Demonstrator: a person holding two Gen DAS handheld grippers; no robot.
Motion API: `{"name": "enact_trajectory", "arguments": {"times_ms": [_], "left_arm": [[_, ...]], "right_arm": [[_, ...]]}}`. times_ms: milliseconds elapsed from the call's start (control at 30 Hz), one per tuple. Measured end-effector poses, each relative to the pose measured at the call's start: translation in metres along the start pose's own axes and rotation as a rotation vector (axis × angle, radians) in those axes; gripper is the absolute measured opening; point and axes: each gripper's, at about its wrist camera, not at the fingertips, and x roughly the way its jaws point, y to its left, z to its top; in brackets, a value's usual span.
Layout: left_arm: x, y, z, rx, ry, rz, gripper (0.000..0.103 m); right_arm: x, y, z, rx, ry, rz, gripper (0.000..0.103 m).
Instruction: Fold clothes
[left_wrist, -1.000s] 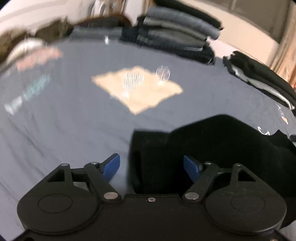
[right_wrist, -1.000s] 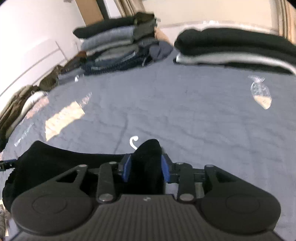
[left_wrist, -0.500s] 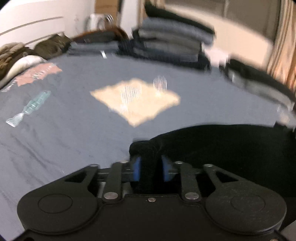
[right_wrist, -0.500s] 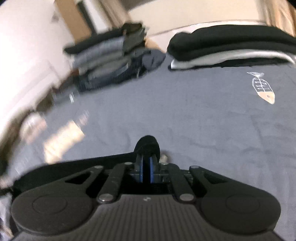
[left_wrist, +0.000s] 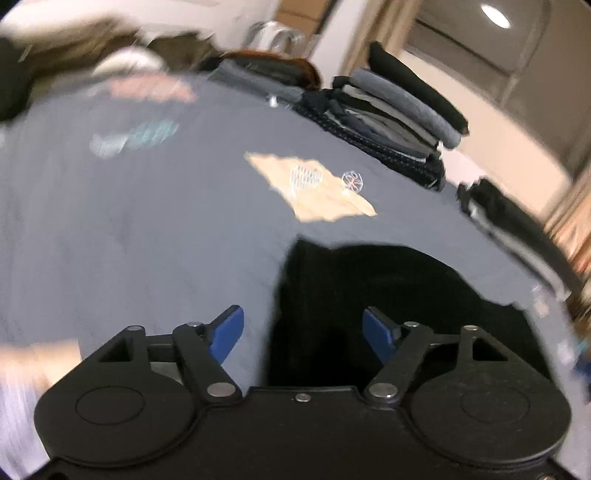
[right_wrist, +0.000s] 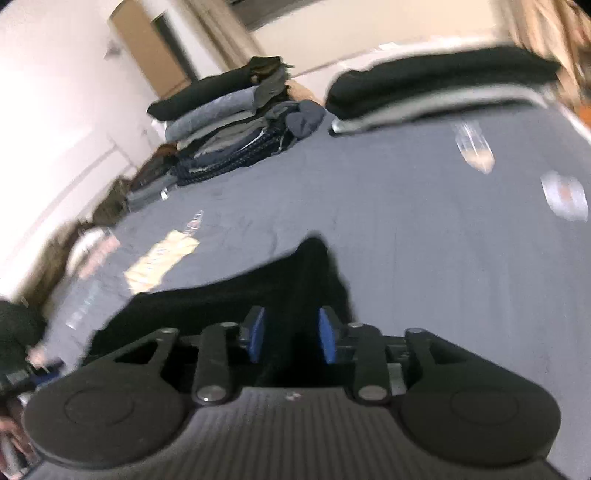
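Left wrist: left hand-held gripper (left_wrist: 303, 330), earlier clamping the black garment (left_wrist: 388, 288), is opening, released.

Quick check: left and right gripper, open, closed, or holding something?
Left gripper: open and opening, black garment between the pads, not pinched.
Right gripper: opening, same garment between its pads; grip cannot be told.

The black garment (left_wrist: 388, 288) was soft, matt cloth lying on a grey-blue bedcover (left_wrist: 147, 229) of smooth, faintly creased fabric with printed patches. The left gripper (left_wrist: 303, 330) had matt black plastic arms, bright metal rivets and smooth blue pads (left_wrist: 227, 330). The folded stack (left_wrist: 399, 122) looked knitted and dull.
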Motion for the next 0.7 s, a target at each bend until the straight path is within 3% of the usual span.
{"name": "enact_trajectory", "arguments": {"times_ms": [133,233,300,433,500,700], "left_arm": [[-0.009,0.012,-0.036,-0.185,0.056,-0.059,0.072],[0.000,0.014,-0.053,-0.298,0.084,-0.057,0.072],[0.003,0.017,-0.062,-0.413,0.058,-0.092,0.073],[0.019,0.027,-0.082,-0.654,0.012,-0.165,0.083],[0.027,0.029,-0.089,-0.719,-0.010,-0.195,0.083],[0.048,0.027,-0.079,-0.747,-0.080,-0.150,0.082]], "right_arm": [[-0.021,0.000,-0.046,0.171,0.018,0.043,0.040],[-0.020,0.003,-0.069,0.218,0.013,0.064,0.040],[-0.016,0.004,-0.076,0.218,0.029,0.068,0.041],[-0.010,0.000,-0.085,0.253,0.043,0.066,0.041],[-0.010,-0.003,-0.089,0.288,0.036,0.076,0.042],[0.000,0.003,-0.098,0.294,0.054,0.112,0.044]]}}
